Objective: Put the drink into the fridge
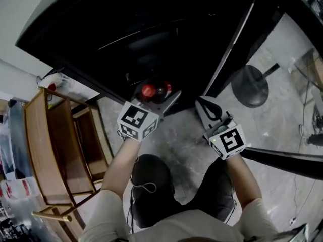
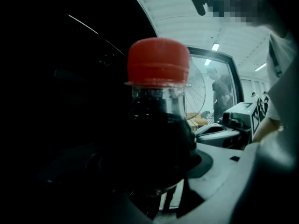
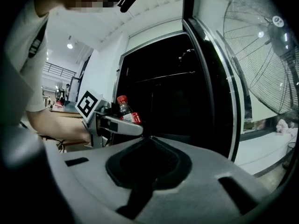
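Note:
The drink is a dark cola bottle with a red cap (image 1: 148, 91), held upright between the jaws of my left gripper (image 1: 154, 94), which is shut on its body. In the left gripper view the bottle (image 2: 159, 120) fills the middle and hides most of the jaws. The black fridge (image 1: 151, 29) stands open just ahead, its inside dark. My right gripper (image 1: 209, 109) is beside the left one with its jaws together and nothing in them. In the right gripper view the bottle (image 3: 125, 112) and left gripper (image 3: 114, 124) show at the left, before the fridge opening (image 3: 163, 92).
The fridge door (image 1: 233, 43) stands open to the right of the grippers. A standing fan (image 3: 266, 45) with a round base (image 1: 250, 86) is beyond it. A wooden rack (image 1: 50, 140) stands at the left. Other people stand far off in the room.

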`<action>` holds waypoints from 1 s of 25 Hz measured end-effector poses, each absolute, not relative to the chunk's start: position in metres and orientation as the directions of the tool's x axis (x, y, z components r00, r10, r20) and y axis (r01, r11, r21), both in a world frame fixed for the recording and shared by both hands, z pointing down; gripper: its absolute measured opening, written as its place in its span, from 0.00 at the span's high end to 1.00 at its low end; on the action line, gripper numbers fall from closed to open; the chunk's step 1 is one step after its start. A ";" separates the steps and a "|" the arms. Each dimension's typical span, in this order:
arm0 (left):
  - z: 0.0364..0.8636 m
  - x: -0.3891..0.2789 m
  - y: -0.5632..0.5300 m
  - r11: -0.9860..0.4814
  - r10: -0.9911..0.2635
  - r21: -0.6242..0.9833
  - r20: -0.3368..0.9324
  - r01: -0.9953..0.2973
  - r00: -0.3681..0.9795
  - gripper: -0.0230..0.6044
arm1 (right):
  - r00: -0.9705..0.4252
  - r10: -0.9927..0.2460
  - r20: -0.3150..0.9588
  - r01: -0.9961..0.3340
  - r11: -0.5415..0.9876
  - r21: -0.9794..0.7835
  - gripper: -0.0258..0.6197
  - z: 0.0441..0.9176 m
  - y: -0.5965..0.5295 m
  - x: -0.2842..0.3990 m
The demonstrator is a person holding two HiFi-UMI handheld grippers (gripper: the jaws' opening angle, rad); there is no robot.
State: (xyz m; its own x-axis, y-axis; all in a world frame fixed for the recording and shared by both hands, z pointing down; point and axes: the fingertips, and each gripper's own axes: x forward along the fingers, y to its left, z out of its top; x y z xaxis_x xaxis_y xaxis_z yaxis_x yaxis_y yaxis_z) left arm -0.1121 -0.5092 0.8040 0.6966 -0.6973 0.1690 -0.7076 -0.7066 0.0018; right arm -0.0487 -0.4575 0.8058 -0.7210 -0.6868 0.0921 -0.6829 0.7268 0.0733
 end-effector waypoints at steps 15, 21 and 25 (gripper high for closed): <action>0.813 -0.094 -0.588 -0.686 -0.717 -0.043 0.210 -0.726 0.665 0.48 | -0.656 -0.754 0.029 -0.749 0.656 0.092 0.96 0.818 -0.445 -0.036; 0.828 -0.097 -0.635 -0.631 -0.739 -0.027 0.327 -0.776 0.589 0.48 | -0.687 -0.726 0.035 -0.724 0.688 0.042 0.96 0.805 -0.416 -0.042; 0.834 -0.095 -0.654 -0.620 -0.737 -0.020 0.358 -0.785 0.573 0.48 | -0.702 -0.712 0.027 -0.711 0.702 0.039 0.96 0.803 -0.406 -0.047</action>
